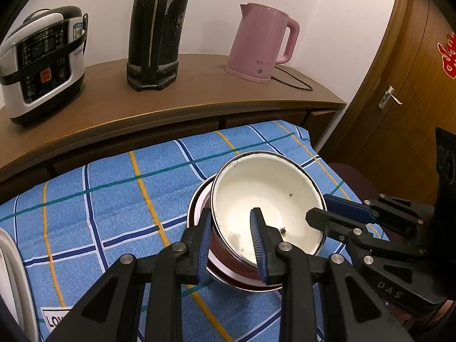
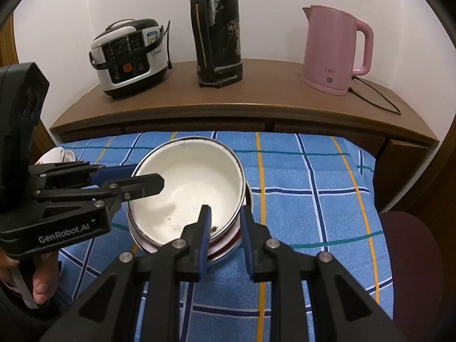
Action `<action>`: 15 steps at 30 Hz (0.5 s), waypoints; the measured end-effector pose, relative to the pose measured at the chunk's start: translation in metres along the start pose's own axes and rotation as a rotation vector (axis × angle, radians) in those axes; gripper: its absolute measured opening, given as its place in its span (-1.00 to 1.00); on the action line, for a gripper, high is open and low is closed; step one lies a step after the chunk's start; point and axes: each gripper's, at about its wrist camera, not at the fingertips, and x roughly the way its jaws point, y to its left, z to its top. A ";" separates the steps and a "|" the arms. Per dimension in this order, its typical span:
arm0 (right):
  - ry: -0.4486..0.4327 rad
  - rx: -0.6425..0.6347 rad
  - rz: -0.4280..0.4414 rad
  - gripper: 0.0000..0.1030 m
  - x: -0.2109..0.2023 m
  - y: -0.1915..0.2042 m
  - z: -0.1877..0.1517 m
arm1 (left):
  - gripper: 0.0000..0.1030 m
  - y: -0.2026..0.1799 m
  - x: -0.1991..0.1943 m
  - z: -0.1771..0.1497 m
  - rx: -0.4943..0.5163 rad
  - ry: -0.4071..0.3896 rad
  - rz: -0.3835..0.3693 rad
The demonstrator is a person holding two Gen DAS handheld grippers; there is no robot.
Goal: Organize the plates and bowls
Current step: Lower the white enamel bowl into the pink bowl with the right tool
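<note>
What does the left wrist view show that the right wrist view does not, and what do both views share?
Only the left wrist view shows the wooden door with its metal handle and red decoration.

Only the right wrist view shows a small white dish at the cloth's far left edge, and the person's fingers under the left hand-held gripper.

Both show the white bowl stacked on other dishes, straddled at its rim by the left hand-held gripper and right hand-held gripper, plus the blue checked cloth, rice cooker, black thermos and pink kettle.
</note>
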 end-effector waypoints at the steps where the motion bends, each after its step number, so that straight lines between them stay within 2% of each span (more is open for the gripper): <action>1: 0.003 -0.001 0.001 -0.57 0.001 0.000 0.000 | -0.42 0.000 0.000 0.000 0.001 0.003 0.001; 15: 0.028 -0.003 0.009 -0.57 0.005 0.000 -0.003 | -0.42 -0.002 0.002 -0.002 0.011 0.021 0.011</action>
